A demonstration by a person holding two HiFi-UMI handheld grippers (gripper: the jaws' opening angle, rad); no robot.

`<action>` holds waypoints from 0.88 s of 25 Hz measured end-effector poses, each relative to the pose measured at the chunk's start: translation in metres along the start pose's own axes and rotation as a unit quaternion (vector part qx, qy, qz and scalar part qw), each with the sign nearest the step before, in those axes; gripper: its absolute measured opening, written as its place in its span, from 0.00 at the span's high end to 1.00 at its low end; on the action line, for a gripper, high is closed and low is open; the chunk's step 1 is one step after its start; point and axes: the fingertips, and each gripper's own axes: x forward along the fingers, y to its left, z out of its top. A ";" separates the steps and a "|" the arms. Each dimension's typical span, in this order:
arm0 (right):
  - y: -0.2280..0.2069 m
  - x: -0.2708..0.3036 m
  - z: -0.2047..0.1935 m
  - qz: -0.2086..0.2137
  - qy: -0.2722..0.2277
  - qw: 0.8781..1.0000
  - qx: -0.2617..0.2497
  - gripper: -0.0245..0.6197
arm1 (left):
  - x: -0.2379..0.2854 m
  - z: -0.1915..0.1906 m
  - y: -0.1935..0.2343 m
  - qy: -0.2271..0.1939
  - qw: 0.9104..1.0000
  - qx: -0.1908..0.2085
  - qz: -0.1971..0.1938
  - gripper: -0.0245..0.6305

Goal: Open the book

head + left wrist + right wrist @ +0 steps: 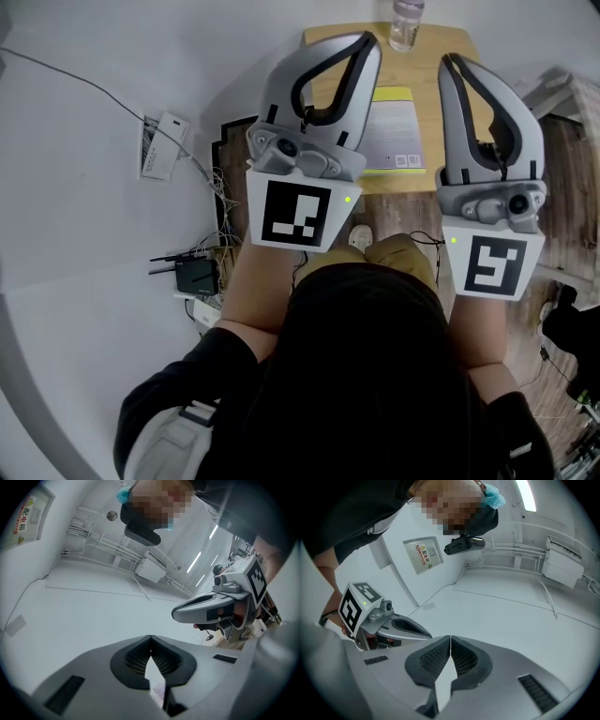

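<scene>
in the head view, a closed book with a yellow-green band is lying flat on a small wooden tabletop in the upper centre of the frame. it is showing between the two grippers, partly hidden behind the left gripper. a clear water bottle is standing at the tabletop's far edge. the right gripper is hanging at the upper right. a black router is sitting on the floor at the left.

in the left gripper view, the ribbed pads are pressing together with nothing between them, facing a white wall. the right gripper is showing at the right.

in the right gripper view, the jaws are likewise pressing together on nothing. a wall sign is hanging at the upper left.
</scene>
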 end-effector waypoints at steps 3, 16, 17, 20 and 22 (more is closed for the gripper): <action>-0.002 -0.004 -0.002 0.002 -0.002 1.000 0.005 0.91 | -0.001 -0.001 -0.005 0.007 1.000 0.005 -0.001 0.95; -0.012 -0.001 -0.019 0.037 -0.021 0.998 0.048 0.91 | 0.007 -0.008 -0.013 0.050 0.998 0.012 0.024 0.95; -0.013 -0.001 -0.021 0.040 -0.023 0.998 0.052 0.91 | 0.007 -0.009 -0.014 0.056 0.998 0.014 0.027 0.95; -0.017 -0.002 -0.026 0.049 -0.029 0.996 0.064 0.91 | 0.009 -0.011 -0.021 0.068 0.997 0.021 0.033 0.95; -0.019 -0.002 -0.030 0.056 -0.032 0.996 0.068 0.91 | 0.009 -0.012 -0.023 0.074 0.996 0.022 0.040 0.95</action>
